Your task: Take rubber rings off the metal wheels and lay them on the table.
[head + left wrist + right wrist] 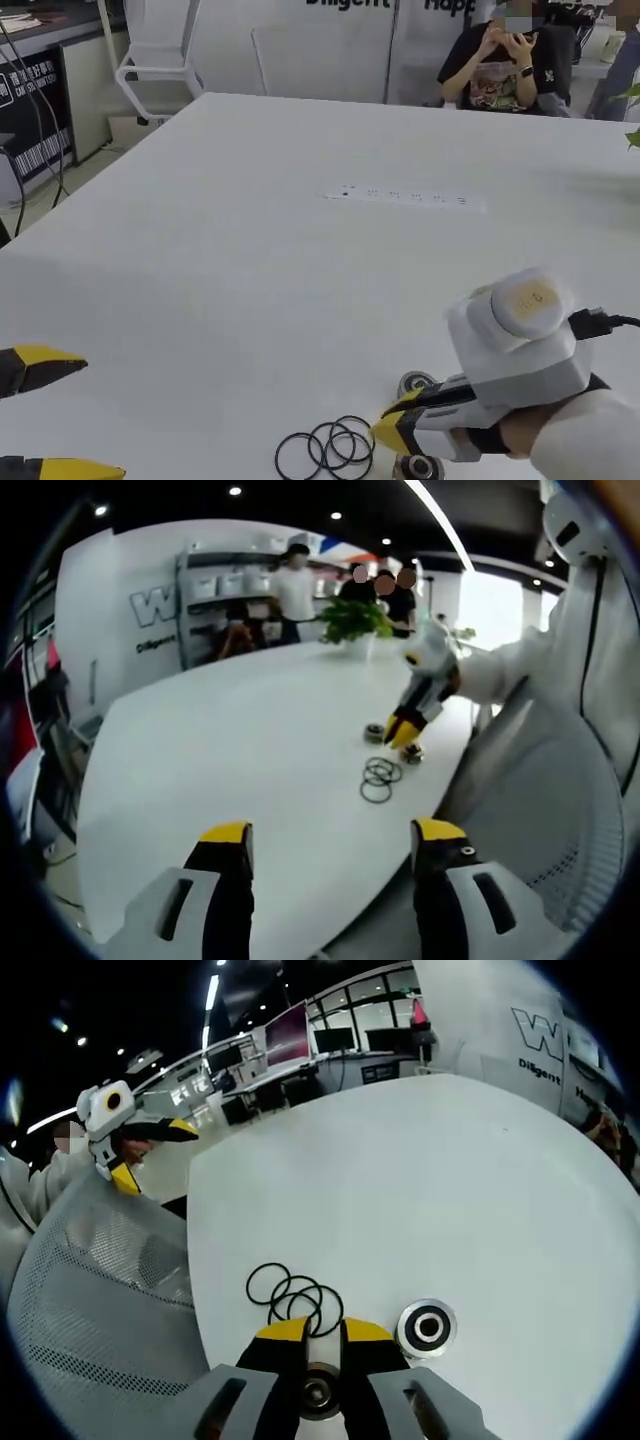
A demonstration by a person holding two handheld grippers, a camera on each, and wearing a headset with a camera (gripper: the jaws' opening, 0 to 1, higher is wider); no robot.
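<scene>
Slippage is worrying me: the small round metal wheel (318,1392) is sitting close to the white table's (300,280) near edge, and a skewed pinch could be sending it rolling off. My right tongs (320,1345) are standing narrow astride it, though I cannot tell whether they are gripping. My left tongs (330,832) are hanging wide, holding nothing. Thin black rubber rings (295,1295) are lying just left, with a second wheel (428,1327) just beyond.

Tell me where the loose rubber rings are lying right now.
In the head view the rubber rings lie overlapping on the white table near its close edge, just left of the right claw and the two metal wheels.
</scene>
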